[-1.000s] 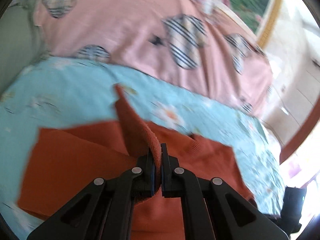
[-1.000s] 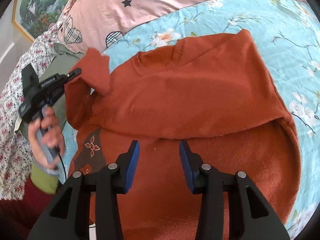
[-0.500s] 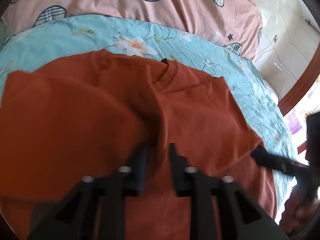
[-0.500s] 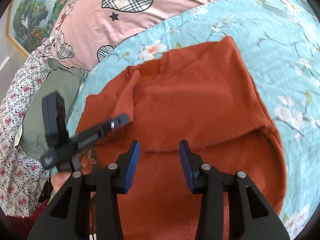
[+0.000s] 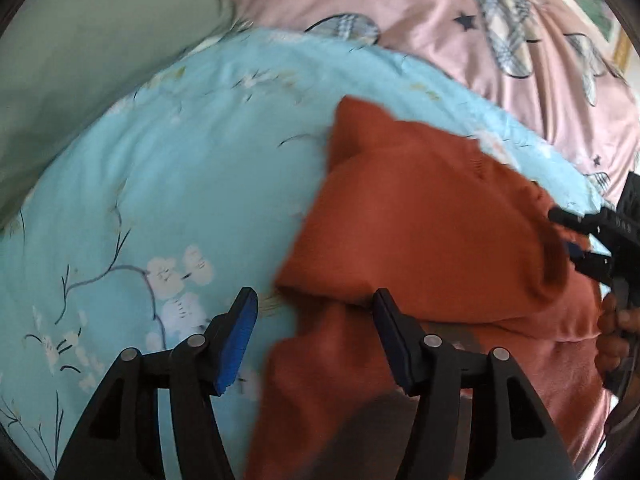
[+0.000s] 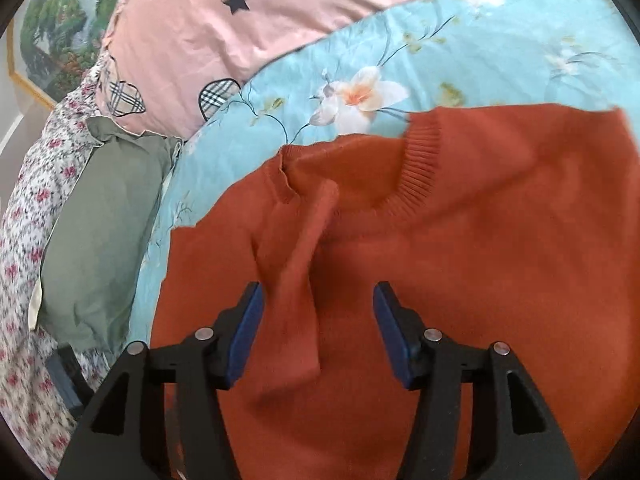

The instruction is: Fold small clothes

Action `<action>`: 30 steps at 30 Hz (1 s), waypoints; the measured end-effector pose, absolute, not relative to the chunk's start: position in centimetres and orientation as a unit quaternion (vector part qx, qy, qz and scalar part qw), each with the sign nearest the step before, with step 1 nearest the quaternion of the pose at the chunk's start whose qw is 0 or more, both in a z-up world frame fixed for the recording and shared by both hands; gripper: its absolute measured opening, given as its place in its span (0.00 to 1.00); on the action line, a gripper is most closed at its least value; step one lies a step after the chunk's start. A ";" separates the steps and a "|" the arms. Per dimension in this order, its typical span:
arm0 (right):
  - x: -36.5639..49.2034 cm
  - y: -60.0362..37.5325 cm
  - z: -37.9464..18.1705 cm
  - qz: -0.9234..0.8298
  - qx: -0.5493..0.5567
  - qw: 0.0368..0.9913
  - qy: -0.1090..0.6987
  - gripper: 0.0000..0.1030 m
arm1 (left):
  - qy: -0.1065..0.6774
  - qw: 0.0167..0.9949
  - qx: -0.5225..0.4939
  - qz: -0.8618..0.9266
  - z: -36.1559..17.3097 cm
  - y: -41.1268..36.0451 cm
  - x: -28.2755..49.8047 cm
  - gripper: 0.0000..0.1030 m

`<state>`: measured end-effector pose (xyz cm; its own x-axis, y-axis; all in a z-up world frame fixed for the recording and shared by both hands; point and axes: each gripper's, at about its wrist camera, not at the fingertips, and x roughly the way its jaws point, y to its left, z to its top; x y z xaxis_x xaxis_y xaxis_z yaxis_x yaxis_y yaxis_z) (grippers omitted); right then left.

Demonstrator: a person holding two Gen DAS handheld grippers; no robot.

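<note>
Left wrist first: left gripper (image 5: 314,334) is opening, nothing pinched, poised over the left edge of the orange sweater (image 5: 432,216) lying partly folded on the blue floral quilt (image 5: 160,184).

Right wrist: right gripper (image 6: 318,330) is opening too, a sleeve (image 6: 298,280) loose between its jaws. Sleeve fold looks done; next, probably grab the hem.

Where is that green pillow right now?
In the right wrist view the green pillow lies at the left, between the white floral sheet and the blue flowered quilt, left of the orange sweater.
</note>
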<state>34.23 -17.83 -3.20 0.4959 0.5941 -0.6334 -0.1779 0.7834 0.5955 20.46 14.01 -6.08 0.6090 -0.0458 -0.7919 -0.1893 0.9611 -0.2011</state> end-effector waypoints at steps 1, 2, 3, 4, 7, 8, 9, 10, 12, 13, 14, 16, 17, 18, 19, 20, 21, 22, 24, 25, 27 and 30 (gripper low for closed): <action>34.9 -17.4 -3.3 0.232 0.228 0.833 0.447 0.55 | 0.444 0.884 -0.139 0.038 -6.4 14.3 20.5 0.58; 35.4 -16.8 -3.2 0.231 0.218 0.837 0.445 0.49 | 0.446 0.884 -0.138 0.036 -6.7 14.3 20.6 0.58; 35.7 -16.5 -2.9 0.233 0.211 0.841 0.441 0.21 | 0.446 0.884 -0.133 0.036 -6.8 14.1 20.7 0.58; 35.7 -16.6 -2.6 0.233 0.211 0.842 0.438 0.06 | 0.446 0.885 -0.126 0.036 -6.9 14.0 20.8 0.58; 33.4 -18.6 0.7 0.226 0.232 0.870 0.373 0.06 | 0.449 0.887 -0.107 0.033 -7.0 13.2 22.1 0.58; 32.0 -19.8 2.1 0.223 0.242 0.881 0.340 0.06 | 0.449 0.887 -0.104 0.030 -6.9 12.7 22.5 0.58; 30.2 -21.3 3.3 0.217 0.250 0.893 0.306 0.06 | 0.449 0.888 -0.100 0.025 -6.8 12.2 22.5 0.58; 28.6 -22.8 4.1 0.208 0.256 0.902 0.278 0.06 | 0.449 0.888 -0.097 0.014 -6.7 11.8 22.5 0.59; 25.9 -25.8 4.0 0.173 0.265 0.913 0.258 0.06 | 0.447 0.891 -0.086 -0.003 -6.8 11.1 21.8 0.61; 25.3 -26.8 3.3 0.154 0.264 0.915 0.265 0.06 | 0.446 0.892 -0.075 -0.001 -6.9 10.6 21.6 0.61; 24.9 -27.6 2.2 0.139 0.261 0.913 0.281 0.06 | 0.446 0.893 -0.062 0.003 -7.0 10.2 21.5 0.61; 24.6 -28.7 -0.5 0.122 0.269 0.902 0.316 0.06 | 0.447 0.893 -0.055 0.002 -6.9 9.9 21.3 0.61; 24.6 -28.9 -1.3 0.118 0.273 0.897 0.328 0.06 | 0.446 0.893 -0.055 -0.001 -6.8 10.0 21.1 0.61; 24.6 -29.0 -2.1 0.114 0.277 0.893 0.337 0.06 | 0.447 0.893 -0.053 -0.006 -6.8 10.0 20.9 0.60; 24.7 -29.0 -2.5 0.113 0.280 0.891 0.339 0.06 | 0.448 0.893 -0.051 -0.012 -6.9 10.0 20.7 0.60; 24.6 -29.1 -2.7 0.113 0.282 0.890 0.338 0.06 | 0.449 0.892 -0.048 -0.019 -7.0 10.1 20.4 0.60; 24.7 -29.2 -2.6 0.115 0.284 0.891 0.337 0.06 | 0.449 0.892 -0.047 -0.027 -7.0 10.3 20.2 0.59; 24.8 -29.2 -2.4 0.117 0.284 0.891 0.334 0.06 | 0.448 0.892 -0.049 -0.035 -6.9 10.5 19.9 0.59; 24.9 -29.1 -1.8 0.117 0.279 0.894 0.331 0.06 | 0.446 0.892 -0.064 -0.039 -6.9 11.3 19.8 0.59; 24.5 -29.1 -1.4 0.116 0.275 0.896 0.328 0.06 | 0.448 0.891 -0.073 -0.033 -7.0 11.7 19.8 0.59; 24.0 -29.0 -0.1 0.118 0.269 0.903 0.314 0.06 | 0.450 0.888 -0.094 -0.025 -7.2 12.6 20.2 0.59; 23.3 -29.3 0.8 0.096 0.244 0.914 0.310 0.06 | 0.450 0.887 -0.102 -0.010 -7.3 13.0 20.5 0.55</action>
